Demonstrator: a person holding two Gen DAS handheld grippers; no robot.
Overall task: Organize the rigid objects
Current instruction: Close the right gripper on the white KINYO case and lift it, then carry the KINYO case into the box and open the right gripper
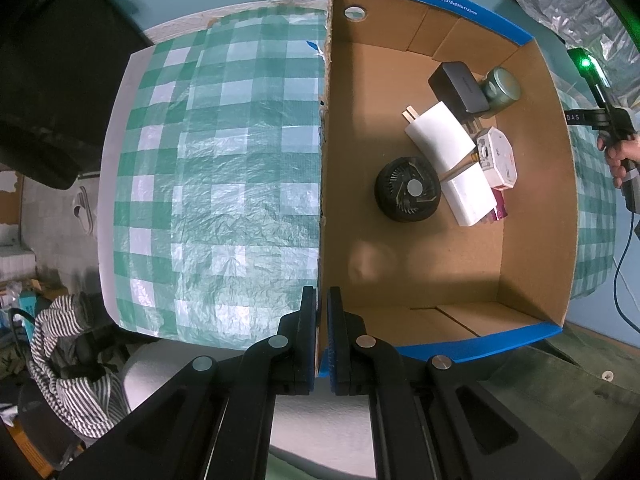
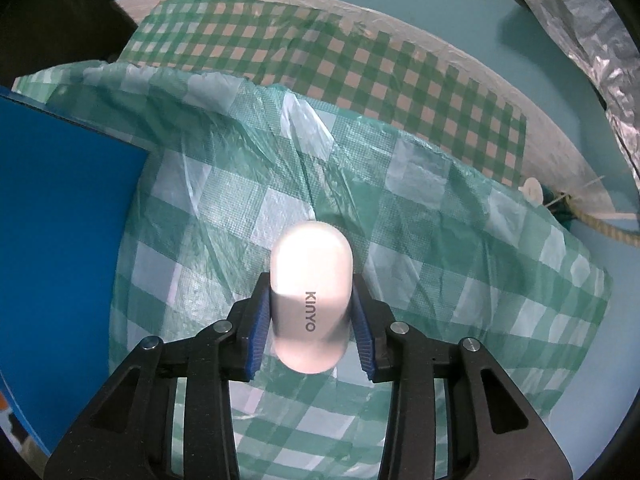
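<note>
My left gripper (image 1: 322,300) is shut on the left wall of an open cardboard box (image 1: 325,184) with blue outer sides. Inside the box lie a black round fan (image 1: 408,189), a white charger (image 1: 440,136), a second white block (image 1: 472,198), a black adapter (image 1: 458,86), a green-grey round tin (image 1: 502,86) and a white-pink device (image 1: 498,158). My right gripper (image 2: 310,312) is shut on a white rounded KINYO device (image 2: 310,280), held above the green checked cloth (image 2: 400,240), right of the box's blue side (image 2: 60,220).
The box stands on a table with a green-and-white checked plastic cloth (image 1: 220,180). A silver foil bag (image 2: 592,40) lies at the far right. A rope (image 2: 600,228) lies by the table's right edge. A striped garment (image 1: 68,360) hangs on a chair below left.
</note>
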